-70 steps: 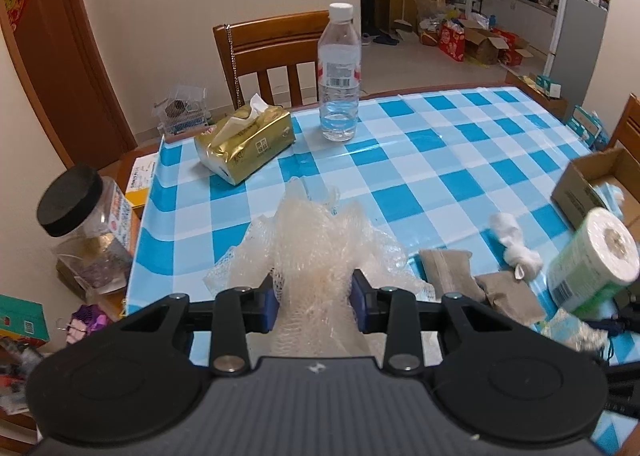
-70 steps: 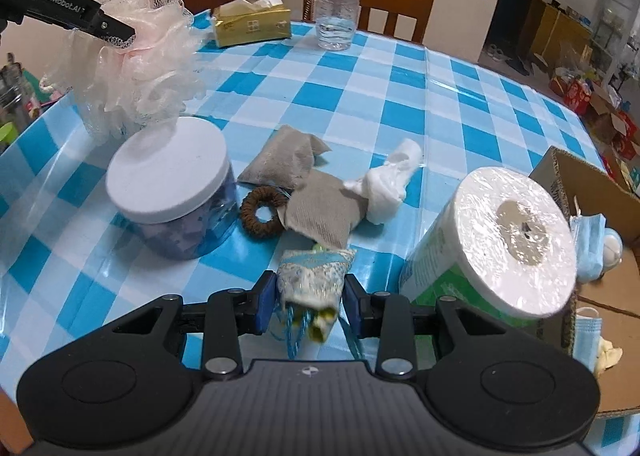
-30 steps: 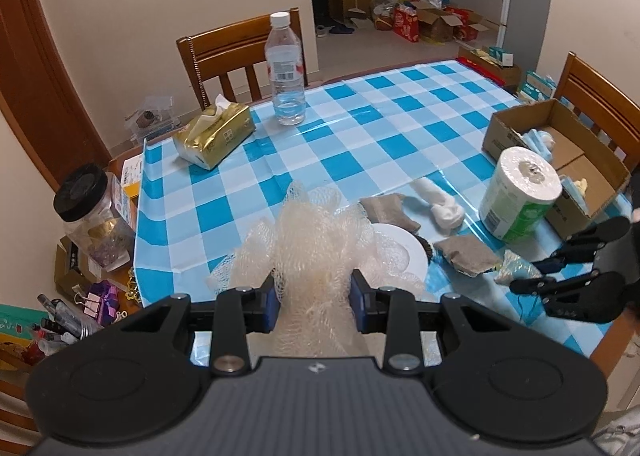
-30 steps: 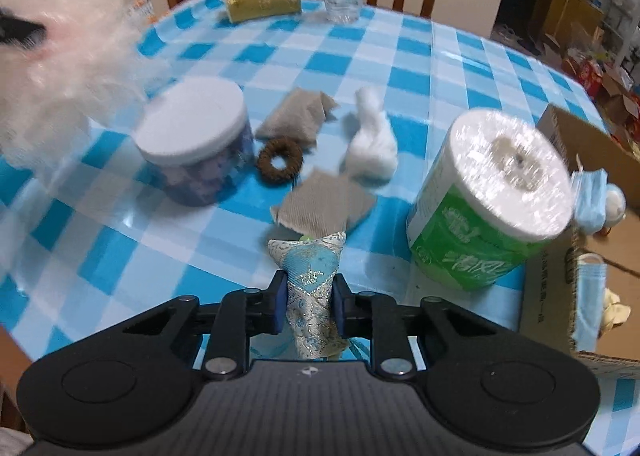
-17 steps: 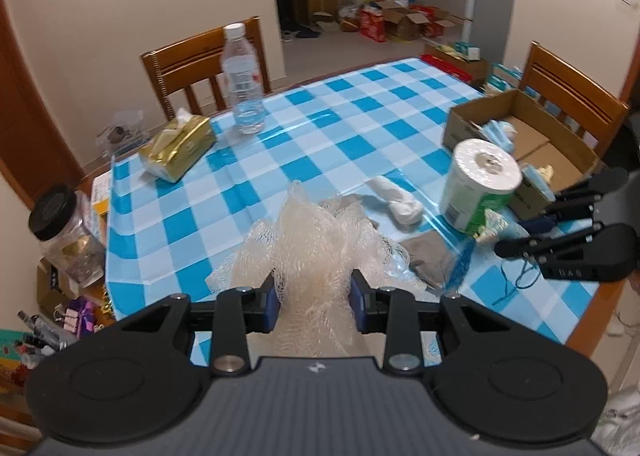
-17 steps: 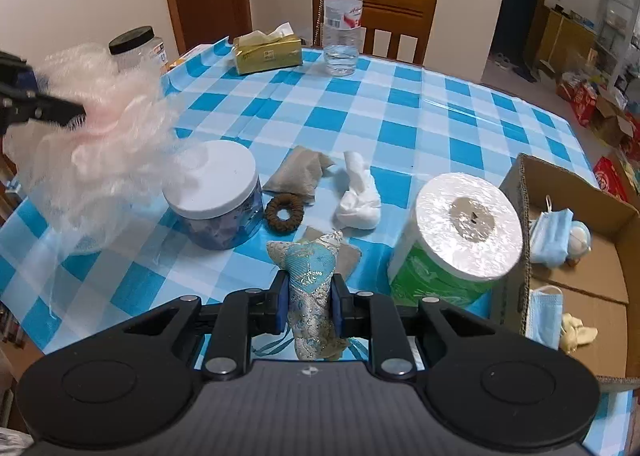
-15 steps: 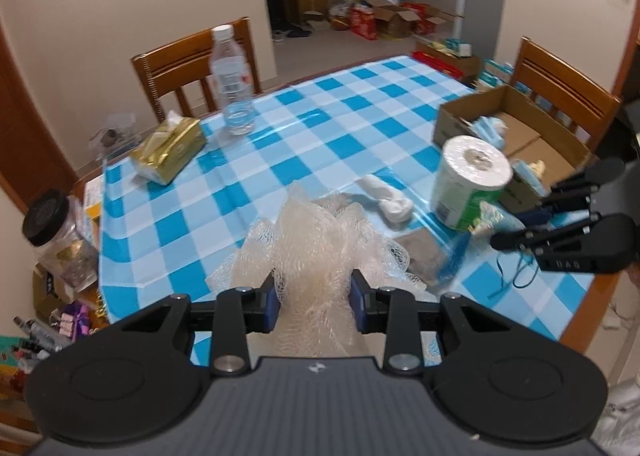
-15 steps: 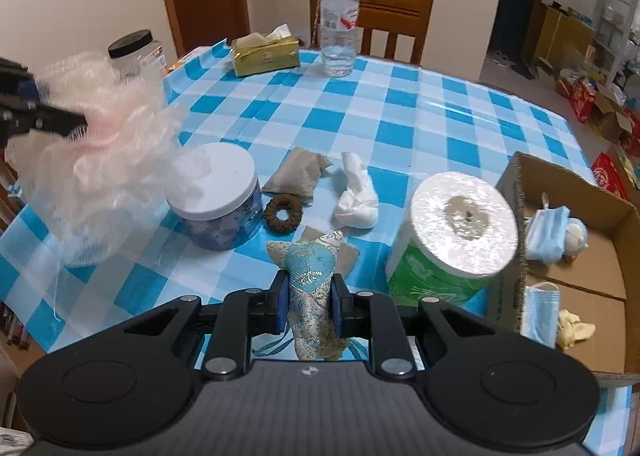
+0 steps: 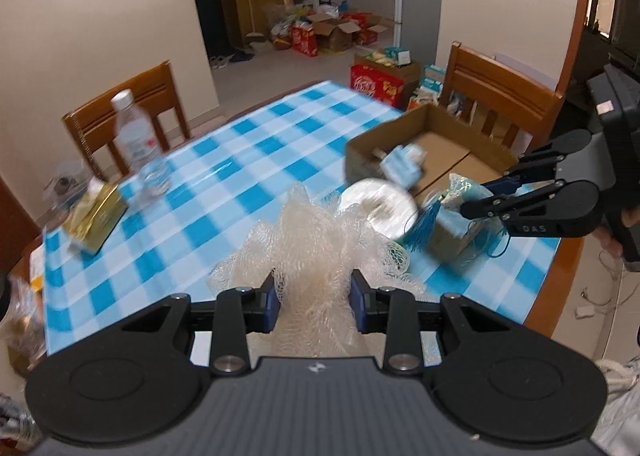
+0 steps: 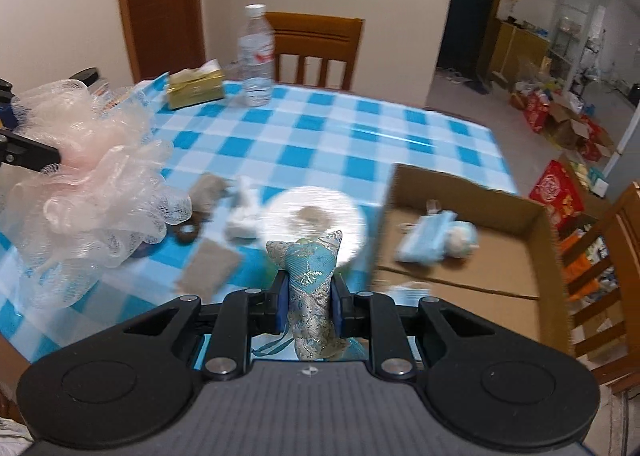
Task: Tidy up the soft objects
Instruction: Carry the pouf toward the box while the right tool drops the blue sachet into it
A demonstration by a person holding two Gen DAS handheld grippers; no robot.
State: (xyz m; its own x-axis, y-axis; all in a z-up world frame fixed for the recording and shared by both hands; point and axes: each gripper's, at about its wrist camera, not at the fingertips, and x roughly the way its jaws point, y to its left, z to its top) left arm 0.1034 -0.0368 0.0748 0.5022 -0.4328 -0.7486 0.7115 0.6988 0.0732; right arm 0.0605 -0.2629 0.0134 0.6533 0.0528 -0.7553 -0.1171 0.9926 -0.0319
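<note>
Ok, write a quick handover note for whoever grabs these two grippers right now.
Left gripper: shut on the mesh bath pouf, held above the table.
Right gripper: shut on the blue brocade sachet, also lifted.
Done: cardboard box already holds face masks.
Left: box both held items; then the brown pouches, white cloth and brown hair ring on the table.

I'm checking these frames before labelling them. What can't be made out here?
- Jar: in the right wrist view, hidden behind the mesh sponge.
- Bottle label: left wrist view, motion blur.
- Box contents: right wrist view, blurred; only face masks are recognisable.
- Pouch lower end: right wrist view, hidden behind the right gripper.
</note>
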